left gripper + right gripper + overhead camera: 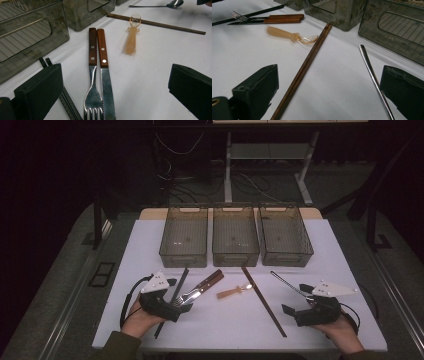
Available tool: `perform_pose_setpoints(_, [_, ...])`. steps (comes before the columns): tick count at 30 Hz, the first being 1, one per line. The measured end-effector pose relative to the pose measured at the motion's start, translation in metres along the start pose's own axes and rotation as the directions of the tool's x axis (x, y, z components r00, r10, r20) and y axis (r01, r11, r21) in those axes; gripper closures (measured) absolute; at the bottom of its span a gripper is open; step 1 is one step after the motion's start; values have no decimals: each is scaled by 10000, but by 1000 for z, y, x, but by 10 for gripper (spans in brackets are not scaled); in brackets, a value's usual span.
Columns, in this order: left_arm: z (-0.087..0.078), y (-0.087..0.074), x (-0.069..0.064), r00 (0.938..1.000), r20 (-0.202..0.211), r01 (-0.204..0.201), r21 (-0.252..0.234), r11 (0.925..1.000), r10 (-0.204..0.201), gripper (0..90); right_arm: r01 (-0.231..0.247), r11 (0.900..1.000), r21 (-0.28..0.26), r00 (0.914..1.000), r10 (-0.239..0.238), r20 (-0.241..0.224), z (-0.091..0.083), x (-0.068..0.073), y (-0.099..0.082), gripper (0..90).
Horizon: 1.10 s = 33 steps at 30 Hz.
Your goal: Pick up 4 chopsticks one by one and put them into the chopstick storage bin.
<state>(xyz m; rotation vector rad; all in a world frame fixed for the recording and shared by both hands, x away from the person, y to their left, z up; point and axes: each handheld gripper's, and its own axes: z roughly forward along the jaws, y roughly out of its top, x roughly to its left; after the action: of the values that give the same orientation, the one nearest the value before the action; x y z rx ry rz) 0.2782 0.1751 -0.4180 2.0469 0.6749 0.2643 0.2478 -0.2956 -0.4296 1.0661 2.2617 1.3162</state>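
My left gripper (177, 296) rests open at the table's near left. A wooden-handled fork (93, 75) and knife (106, 82) lie side by side between its jaws, untouched. Black chopsticks (68, 105) run under its left jaw. An amber plastic spoon (131, 41) lies farther out, near the table's middle. My right gripper (296, 299) rests open at the near right. Brown chopsticks (304, 67) and a metal spoon's handle (372, 72) pass between its jaws, with neither pad touching them.
Three grey see-through bins (183, 257) stand in a row along the back of the white table (225, 325). Each bin looks empty. A person's hands hold both grippers at the near edge. Table legs and cables show on the dark floor beyond.
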Motion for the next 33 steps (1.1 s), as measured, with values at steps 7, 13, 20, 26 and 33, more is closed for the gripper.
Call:
perform_pose_setpoints(7, [0,1,1,10000,-61,39,-36,10000,-39,0,60,10000,32,10000,-60,23,-1,-1,1,24])
perform_pose_setpoints(13, [-2,1,2,9999,-167,30,-57,10000,-31,0,110,9999,-15,9999,-110,-32,-1,0,1,25])
perform_pose_setpoints(20, [-2,4,5,9996,-278,22,-57,10000,-23,0,88,9999,-91,10000,-88,-35,-2,0,1,24])
perform_pose_setpoints(26, [-1,7,11,9985,-542,102,-81,9999,-106,0,124,9999,-91,9999,-125,-66,-1,2,2,24])
perform_pose_setpoints(33, [1,12,26,9942,-1039,274,2,9996,-273,64,111,9999,-74,9999,-111,-17,-1,3,2,24])
